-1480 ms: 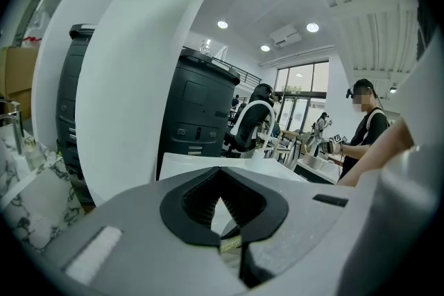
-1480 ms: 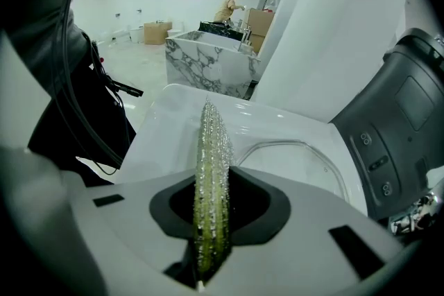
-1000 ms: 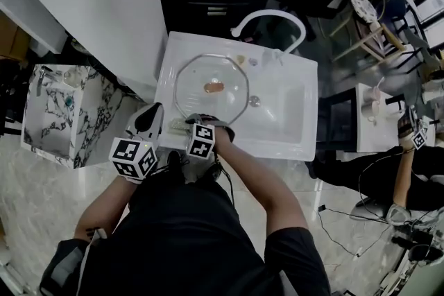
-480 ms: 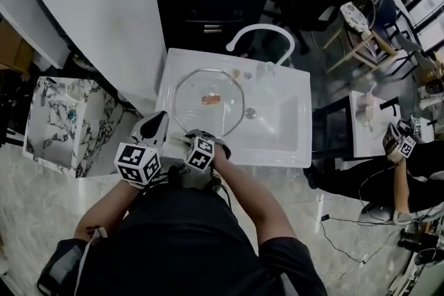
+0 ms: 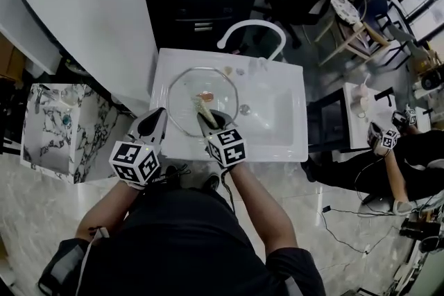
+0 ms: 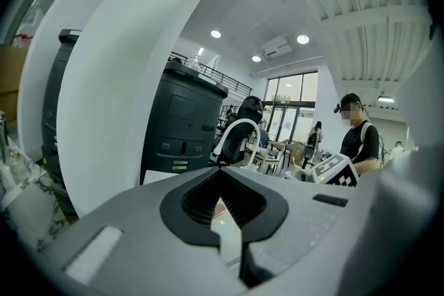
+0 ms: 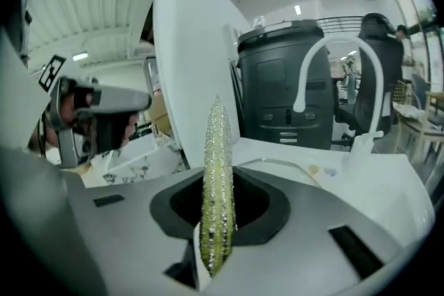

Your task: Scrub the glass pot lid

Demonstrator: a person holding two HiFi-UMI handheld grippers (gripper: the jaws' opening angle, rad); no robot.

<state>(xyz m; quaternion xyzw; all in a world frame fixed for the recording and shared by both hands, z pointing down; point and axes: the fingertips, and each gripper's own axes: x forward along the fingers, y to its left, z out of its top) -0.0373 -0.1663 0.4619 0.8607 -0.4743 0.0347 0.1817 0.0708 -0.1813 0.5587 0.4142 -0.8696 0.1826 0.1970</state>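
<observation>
The glass pot lid [image 5: 186, 90] lies flat in the left half of the white sink [image 5: 277, 142], its brownish knob [image 5: 207, 97] facing up. My right gripper [image 5: 206, 117] reaches over the lid's near side, shut on a yellow-green glittery scrub sponge [image 5: 202, 107] whose tip is by the knob. In the right gripper view the sponge [image 7: 217, 177] stands on edge between the jaws of my right gripper [image 7: 214, 249], with the lid's rim [image 7: 277, 164] beyond. My left gripper [image 5: 157, 116] hovers at the sink's front left corner, shut and empty. The left gripper [image 6: 225, 236] looks across the room.
A white arched faucet [image 5: 250, 30] stands at the sink's back edge, a drain [image 5: 244, 109] right of the lid. A marble-patterned box [image 5: 55, 121] sits on the floor at left, a white wall panel [image 5: 83, 17] behind it. Another person [image 5: 399, 156] with grippers is at far right.
My right gripper has moved from the sink's front rim forward over the lid, carrying the sponge. The left gripper has barely moved.
</observation>
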